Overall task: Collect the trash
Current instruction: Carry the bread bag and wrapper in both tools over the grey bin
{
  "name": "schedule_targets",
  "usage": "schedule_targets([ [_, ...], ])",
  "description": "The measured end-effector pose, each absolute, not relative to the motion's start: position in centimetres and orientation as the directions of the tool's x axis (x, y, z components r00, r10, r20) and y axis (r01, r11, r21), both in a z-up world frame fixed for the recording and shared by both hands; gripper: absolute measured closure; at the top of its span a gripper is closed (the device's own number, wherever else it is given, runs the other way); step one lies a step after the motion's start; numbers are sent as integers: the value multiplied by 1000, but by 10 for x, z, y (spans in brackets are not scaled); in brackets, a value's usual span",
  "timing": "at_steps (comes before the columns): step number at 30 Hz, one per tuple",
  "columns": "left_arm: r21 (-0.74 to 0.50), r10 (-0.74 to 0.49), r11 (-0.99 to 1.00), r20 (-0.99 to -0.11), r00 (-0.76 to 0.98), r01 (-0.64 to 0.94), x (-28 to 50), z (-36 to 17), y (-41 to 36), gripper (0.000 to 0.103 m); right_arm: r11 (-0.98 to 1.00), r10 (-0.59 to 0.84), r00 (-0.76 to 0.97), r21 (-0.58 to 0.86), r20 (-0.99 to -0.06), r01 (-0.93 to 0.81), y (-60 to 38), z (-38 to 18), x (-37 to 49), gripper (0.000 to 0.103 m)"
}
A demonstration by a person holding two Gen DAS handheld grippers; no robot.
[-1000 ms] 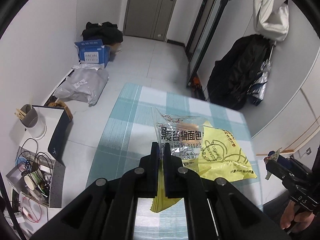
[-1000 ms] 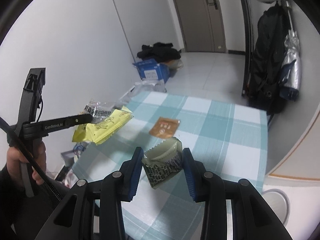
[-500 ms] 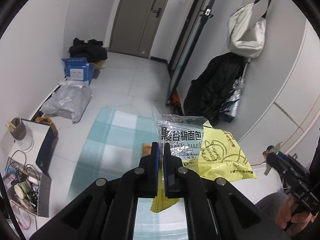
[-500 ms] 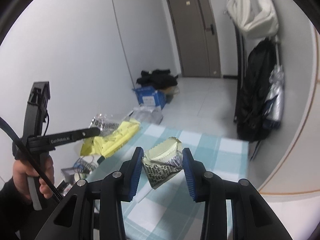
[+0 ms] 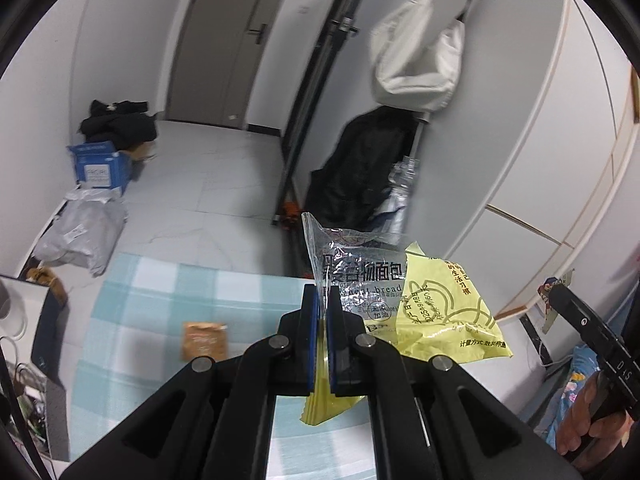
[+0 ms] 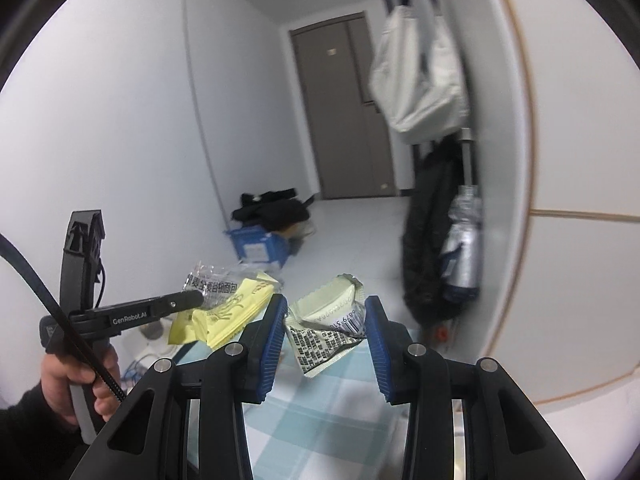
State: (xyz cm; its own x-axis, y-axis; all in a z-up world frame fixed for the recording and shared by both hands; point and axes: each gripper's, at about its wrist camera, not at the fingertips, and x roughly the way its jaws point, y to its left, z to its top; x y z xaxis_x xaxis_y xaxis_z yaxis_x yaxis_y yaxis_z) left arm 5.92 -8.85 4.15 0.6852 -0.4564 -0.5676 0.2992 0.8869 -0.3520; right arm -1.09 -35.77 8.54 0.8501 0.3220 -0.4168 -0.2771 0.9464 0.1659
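Observation:
My left gripper is shut on a clear and yellow bread wrapper, held up in the air above the table. The same gripper and wrapper show at the left of the right wrist view. My right gripper is shut on a pale green snack wrapper with black print, also lifted off the table. A small brown packet lies flat on the teal checked tablecloth below and left of my left gripper.
A black coat and a white bag hang on a rack at the right. A blue box, black clothes and a grey parcel bag lie on the floor. A grey door is at the far end.
Both grippers have risen and tilted upward with their wrappers, so the table has dropped low in both views. The brown packet stays on the cloth.

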Motion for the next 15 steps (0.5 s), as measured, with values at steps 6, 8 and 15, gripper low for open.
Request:
schedule_targets([
  [6, -351, -505, 863, -584, 636, 363, 67, 39, -132, 103, 965, 249, 869, 185, -428, -186, -409, 80, -18, 65],
  [8, -351, -518, 856, -592, 618, 380, 70, 37, -147, 103, 969, 226, 872, 189, -434, -157, -425, 75, -18, 65],
  [15, -339, -553, 827, -632, 543, 448, 78, 23, -202, 103, 972, 150, 867, 232, -475, -41, -487, 48, -21, 65],
])
